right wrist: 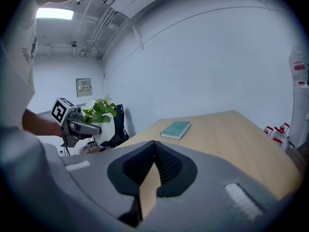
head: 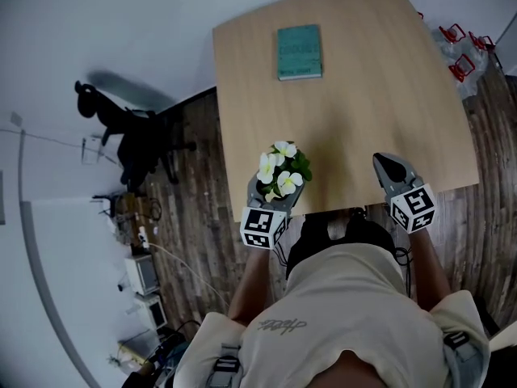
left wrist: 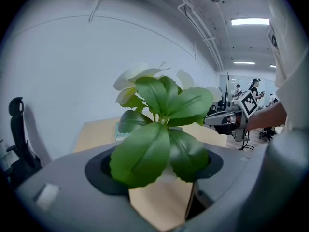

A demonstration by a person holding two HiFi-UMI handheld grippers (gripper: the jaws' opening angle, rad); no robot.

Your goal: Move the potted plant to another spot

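Note:
The potted plant (head: 281,168), with white flowers and broad green leaves, stands up between the jaws of my left gripper (head: 275,186), which is shut on its pot at the near left edge of the wooden table (head: 388,95). In the left gripper view the plant's leaves (left wrist: 159,129) fill the middle and hide the pot. My right gripper (head: 389,166) hovers over the table's near right edge, shut and empty, its tips meeting (right wrist: 154,146). From the right gripper view, the left gripper (right wrist: 84,127) carries the plant (right wrist: 99,111) off to the left.
A teal book (head: 299,52) lies at the far side of the table. A black office chair (head: 133,136) stands left of the table on the wood floor. Red-handled items (head: 460,55) sit at the far right. Boxes and cables clutter the floor at lower left.

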